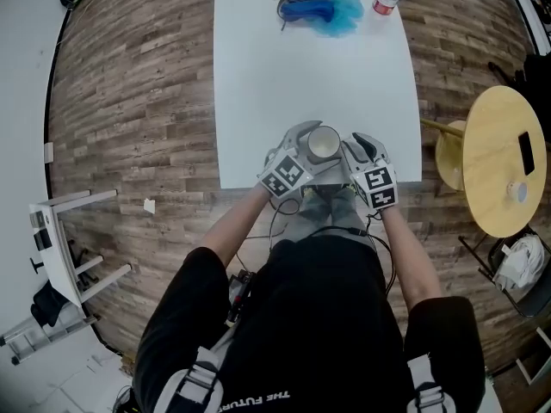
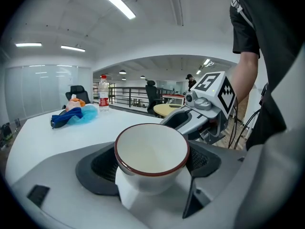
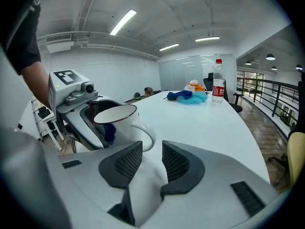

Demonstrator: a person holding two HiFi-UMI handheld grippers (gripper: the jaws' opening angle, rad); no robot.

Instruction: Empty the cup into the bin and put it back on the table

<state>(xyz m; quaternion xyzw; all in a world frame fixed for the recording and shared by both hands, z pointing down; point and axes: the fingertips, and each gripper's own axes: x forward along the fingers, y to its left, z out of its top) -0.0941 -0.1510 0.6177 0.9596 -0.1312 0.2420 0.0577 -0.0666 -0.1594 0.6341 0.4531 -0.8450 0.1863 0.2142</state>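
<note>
Mid-frame in the head view, the seemingly empty cup (image 1: 323, 143) stands at the table's (image 1: 284, 76) near edge, clamped by the left gripper (image 2: 152, 162), while the right gripper (image 3: 151, 162) gapes beside its handle; the put-back step seems in hand, next needing a gentle release.

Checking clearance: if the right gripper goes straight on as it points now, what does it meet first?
Most likely the handle of the cup, just beyond the right gripper's open jaws and slightly left of their gap. The left gripper grips the cup's body.
</note>
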